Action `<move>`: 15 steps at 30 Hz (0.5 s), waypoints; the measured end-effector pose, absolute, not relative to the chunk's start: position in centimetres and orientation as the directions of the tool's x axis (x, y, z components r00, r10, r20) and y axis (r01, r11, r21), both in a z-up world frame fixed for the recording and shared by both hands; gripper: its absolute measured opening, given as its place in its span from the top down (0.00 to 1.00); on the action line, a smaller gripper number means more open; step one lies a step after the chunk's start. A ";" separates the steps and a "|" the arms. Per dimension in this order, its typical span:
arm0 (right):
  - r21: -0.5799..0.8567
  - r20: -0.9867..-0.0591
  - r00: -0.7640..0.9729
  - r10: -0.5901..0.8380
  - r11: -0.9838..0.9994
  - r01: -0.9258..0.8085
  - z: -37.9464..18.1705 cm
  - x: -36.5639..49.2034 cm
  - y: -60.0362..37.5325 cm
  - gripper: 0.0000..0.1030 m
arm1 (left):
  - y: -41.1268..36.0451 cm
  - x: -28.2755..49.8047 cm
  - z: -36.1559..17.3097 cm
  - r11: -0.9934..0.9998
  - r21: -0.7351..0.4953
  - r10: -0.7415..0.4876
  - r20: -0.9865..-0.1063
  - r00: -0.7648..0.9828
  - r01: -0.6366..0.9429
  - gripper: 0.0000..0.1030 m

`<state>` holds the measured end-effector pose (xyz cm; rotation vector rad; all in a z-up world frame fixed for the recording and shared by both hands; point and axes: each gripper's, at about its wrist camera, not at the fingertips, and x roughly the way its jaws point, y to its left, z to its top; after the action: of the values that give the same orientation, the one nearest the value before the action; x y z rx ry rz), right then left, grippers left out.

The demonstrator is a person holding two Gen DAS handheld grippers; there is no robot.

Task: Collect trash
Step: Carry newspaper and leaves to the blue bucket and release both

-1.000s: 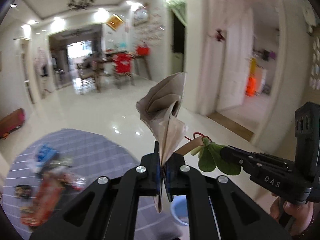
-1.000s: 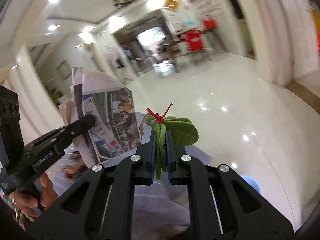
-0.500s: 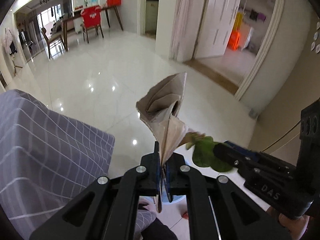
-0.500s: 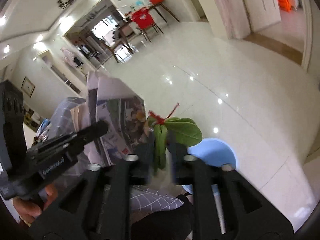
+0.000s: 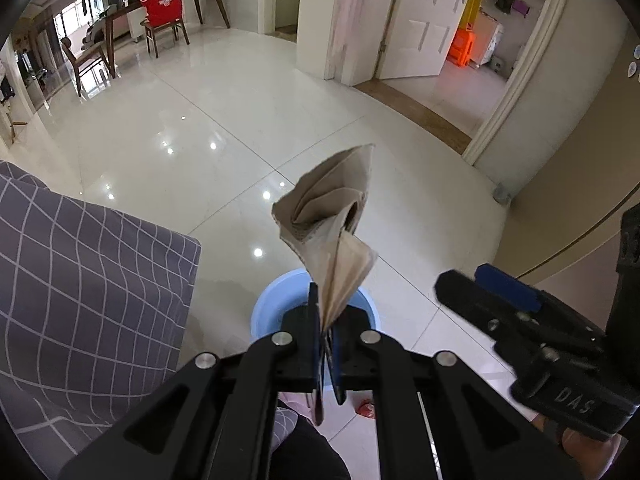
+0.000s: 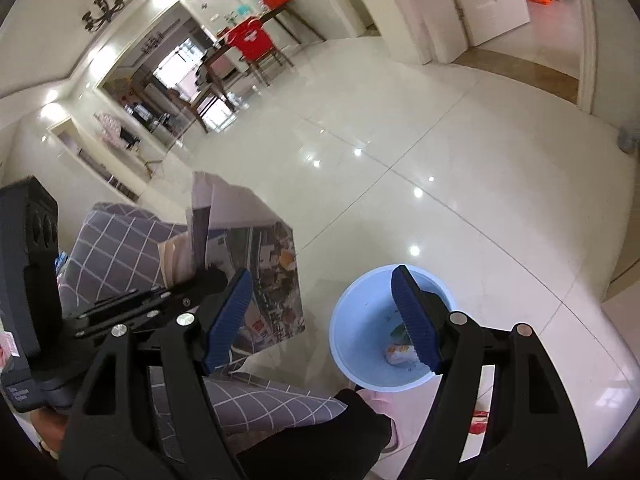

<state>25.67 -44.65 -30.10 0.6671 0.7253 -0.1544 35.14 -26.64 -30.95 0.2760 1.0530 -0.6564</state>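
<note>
Above the blue bin on the floor, your left gripper pinches a folded newspaper between its fingers, while your right gripper fingers stand wide and empty, trash lying below them.

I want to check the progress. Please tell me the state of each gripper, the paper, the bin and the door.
Left gripper: shut on the folded newspaper.
Right gripper: open, fingers empty.
Blue bin: upright on the floor, some trash inside.
White door: open.
</note>
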 end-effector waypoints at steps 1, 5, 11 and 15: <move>0.511 -0.650 0.756 0.077 0.781 0.360 -29.9 25.2 -44.8 0.30 | -26.6 35.1 -30.9 0.778 -0.097 -0.370 -0.870 0.327 0.621 0.95; 0.507 -0.623 0.781 0.029 0.775 0.376 -29.1 23.9 -45.0 0.30 | -26.8 35.4 -30.4 0.773 -0.117 -0.389 -0.864 0.321 0.624 0.95; 0.513 -0.589 0.808 -0.023 0.762 0.395 -28.4 22.4 -45.3 0.30 | -27.7 35.8 -29.4 0.785 -0.115 -0.384 -0.861 0.334 0.608 0.67; 0.510 -0.587 0.809 -0.022 0.766 0.391 -28.3 22.0 -44.8 0.30 | -27.2 35.0 -27.6 0.804 -0.065 -0.373 -0.829 0.416 0.592 0.28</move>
<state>22.00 -44.83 -28.30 0.6679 0.5941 -0.2391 35.00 -27.18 -27.62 0.2538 0.9670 -0.6136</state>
